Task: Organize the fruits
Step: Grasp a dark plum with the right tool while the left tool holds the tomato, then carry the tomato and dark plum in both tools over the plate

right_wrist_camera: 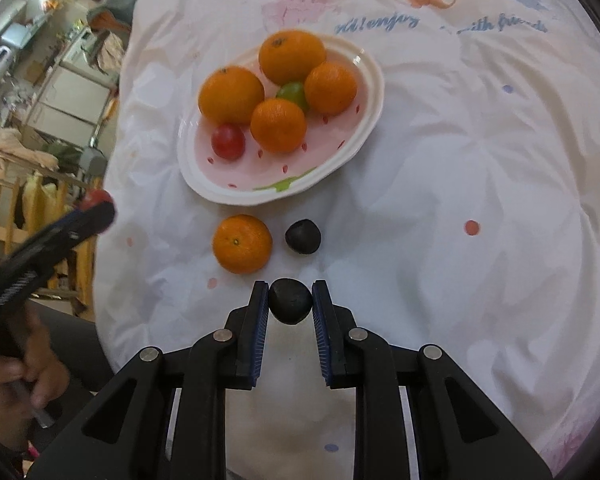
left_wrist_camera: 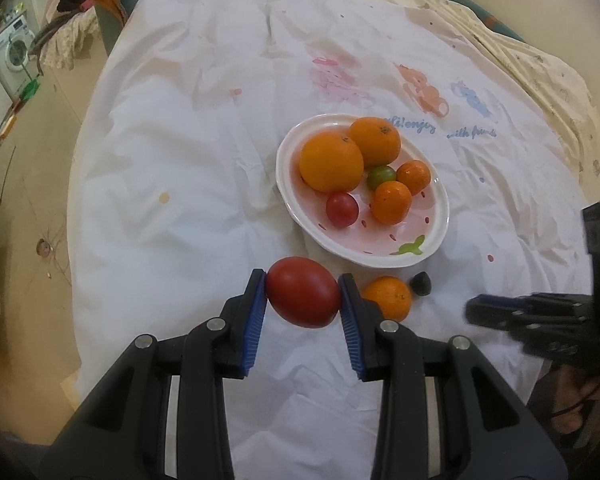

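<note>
A white oval plate [left_wrist_camera: 428, 248] [right_wrist_camera: 196, 184] with a pink centre holds several oranges, a small green fruit [left_wrist_camera: 381, 176] [right_wrist_camera: 294, 94] and a small red tomato [left_wrist_camera: 342, 209] [right_wrist_camera: 228, 141]. My left gripper [left_wrist_camera: 303, 294] is shut on a large red tomato [left_wrist_camera: 303, 292], held in front of the plate. My right gripper [right_wrist_camera: 290, 300] is shut on a dark round fruit [right_wrist_camera: 290, 300]. A loose orange [left_wrist_camera: 388, 298] [right_wrist_camera: 242, 243] and a second dark fruit [left_wrist_camera: 421, 283] [right_wrist_camera: 303, 237] lie on the cloth before the plate.
A white printed cloth [left_wrist_camera: 204, 168] [right_wrist_camera: 460, 184] covers the round table. The right gripper shows in the left wrist view [left_wrist_camera: 540, 320]; the left gripper shows in the right wrist view [right_wrist_camera: 52, 248]. Household clutter and a washing machine [left_wrist_camera: 12, 50] stand beyond the left edge.
</note>
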Motion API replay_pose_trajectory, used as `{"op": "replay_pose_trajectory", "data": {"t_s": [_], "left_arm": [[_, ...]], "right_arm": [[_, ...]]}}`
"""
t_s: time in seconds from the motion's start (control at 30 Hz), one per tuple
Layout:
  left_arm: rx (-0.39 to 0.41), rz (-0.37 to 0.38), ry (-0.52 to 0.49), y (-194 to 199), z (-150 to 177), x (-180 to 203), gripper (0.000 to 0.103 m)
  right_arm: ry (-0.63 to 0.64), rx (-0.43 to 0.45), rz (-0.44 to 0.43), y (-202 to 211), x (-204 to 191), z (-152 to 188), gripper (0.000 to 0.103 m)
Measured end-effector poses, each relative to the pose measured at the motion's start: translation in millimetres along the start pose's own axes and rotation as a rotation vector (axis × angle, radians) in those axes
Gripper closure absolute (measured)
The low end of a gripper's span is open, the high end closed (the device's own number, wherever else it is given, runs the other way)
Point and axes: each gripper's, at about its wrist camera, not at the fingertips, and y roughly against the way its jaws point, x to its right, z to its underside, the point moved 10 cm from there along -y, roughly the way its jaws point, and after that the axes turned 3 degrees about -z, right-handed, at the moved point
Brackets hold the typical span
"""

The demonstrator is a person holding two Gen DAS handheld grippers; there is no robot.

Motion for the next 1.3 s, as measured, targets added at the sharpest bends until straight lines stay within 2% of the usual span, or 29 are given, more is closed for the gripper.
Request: {"op": "replay_pose_trajectory", "data": {"t_s": [0.5, 0.87, 1.03, 1.3], "left_arm": [[0.099, -0.058, -0.028, 10.4, -10.5, -5.6, 0.071], [0.12, -0.064, -0.029, 23.2, -24.4, -5.9, 0.071], [0.143, -0.052, -0.022, 34.2, -42.6, -2.3, 0.071], [0.174, -0.039, -0.027, 34.2, -73.6, 7.2, 0.071]], "right_arm": [[-0.057, 0.217, -0.076, 63.4, 1.9, -28.6, 0.08], [-0.069, 0.378, -0.124, 103.4, -1.5, -57.4, 0.08], [-0.06, 0.409, -0.139, 109.0, -7.1, -70.7, 0.08], [-0.062, 0.396, -0.14, 93.6, -7.1, -104.7, 0.08]]}}
